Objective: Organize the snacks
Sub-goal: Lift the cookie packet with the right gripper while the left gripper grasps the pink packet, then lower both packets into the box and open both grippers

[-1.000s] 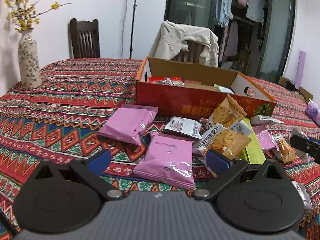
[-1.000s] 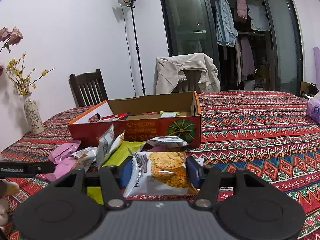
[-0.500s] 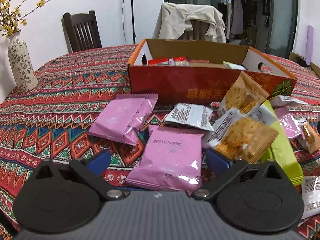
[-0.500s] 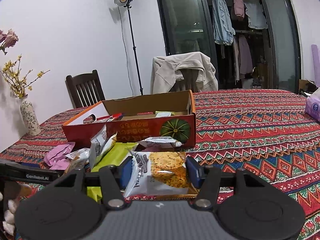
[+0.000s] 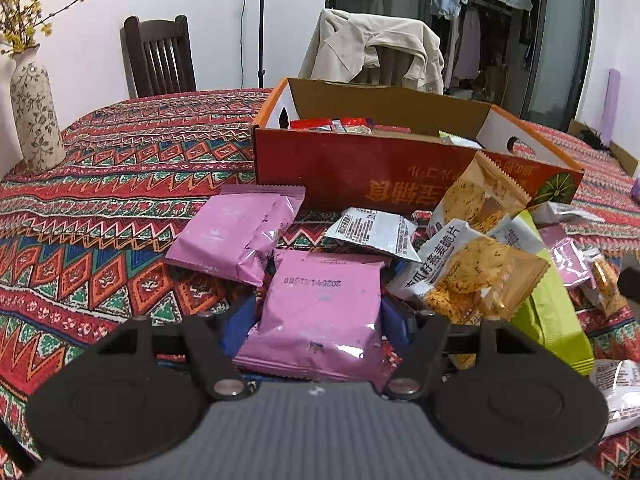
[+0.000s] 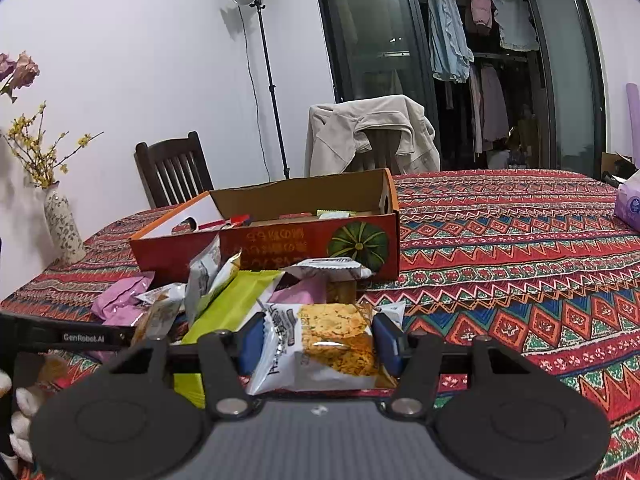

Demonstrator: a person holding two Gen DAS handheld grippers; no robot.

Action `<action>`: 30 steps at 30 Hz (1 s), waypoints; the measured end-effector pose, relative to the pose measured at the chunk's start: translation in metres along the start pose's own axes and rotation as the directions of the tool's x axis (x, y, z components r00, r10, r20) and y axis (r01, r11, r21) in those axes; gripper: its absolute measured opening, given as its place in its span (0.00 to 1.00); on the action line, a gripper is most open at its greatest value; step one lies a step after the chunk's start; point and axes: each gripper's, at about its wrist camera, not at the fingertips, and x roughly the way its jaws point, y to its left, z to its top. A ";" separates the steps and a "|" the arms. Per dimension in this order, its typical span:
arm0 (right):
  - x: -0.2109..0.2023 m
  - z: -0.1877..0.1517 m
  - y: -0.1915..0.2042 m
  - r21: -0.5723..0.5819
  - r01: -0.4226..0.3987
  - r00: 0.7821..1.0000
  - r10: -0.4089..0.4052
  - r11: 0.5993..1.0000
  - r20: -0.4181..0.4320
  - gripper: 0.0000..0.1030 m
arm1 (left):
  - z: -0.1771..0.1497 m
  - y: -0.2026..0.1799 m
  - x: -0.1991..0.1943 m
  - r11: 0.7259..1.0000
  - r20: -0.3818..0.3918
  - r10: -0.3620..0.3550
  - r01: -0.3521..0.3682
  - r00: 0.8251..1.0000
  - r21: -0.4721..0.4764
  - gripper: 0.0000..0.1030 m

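1. Pink foil fills the near middle of the left wrist view: a pink snack packet (image 5: 320,312) sits between the blue pads (image 5: 236,322) of the left gripper (image 5: 316,322), which press against both of its sides, so the fingers are closed on it. It rests on the patterned tablecloth (image 5: 100,208). A second pink packet (image 5: 236,232) lies just beyond to the left, touching the first. To the right a heap of cracker packets (image 5: 476,272) and a green packet (image 5: 552,320) leans together. Farther back stands the open red cardboard box (image 5: 360,172), with a few snacks inside. A flowered vase (image 5: 34,116) stands at the far left.

2. From the right wrist view, the right gripper (image 6: 320,342) clamps a cracker packet (image 6: 320,344) between its blue pads (image 6: 386,344), both touching the packet's sides. The green packet (image 6: 228,304) lies to the left, near the snack heap. The red box (image 6: 280,240) stands beyond, on the tablecloth (image 6: 520,280).
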 end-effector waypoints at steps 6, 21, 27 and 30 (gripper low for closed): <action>-0.010 0.002 0.005 -0.008 0.007 1.000 -0.007 1.000 0.014 0.55 | -0.003 0.004 -0.019 1.000 0.040 -0.008 0.008 0.999 -0.019 0.66; -0.028 0.009 0.019 -0.042 0.005 0.998 -0.002 0.999 0.060 0.55 | 0.006 0.010 -0.067 0.998 0.159 -0.049 0.055 0.986 -0.028 0.58; -0.031 0.016 0.022 -0.053 -0.001 0.997 0.006 0.999 0.083 0.55 | 0.017 0.005 -0.084 0.998 0.215 -0.055 0.058 0.975 -0.007 0.58; -0.030 0.023 0.024 -0.062 -0.006 0.995 0.012 0.998 0.099 0.55 | 0.028 0.000 -0.087 0.998 0.242 -0.057 0.057 0.969 0.006 0.58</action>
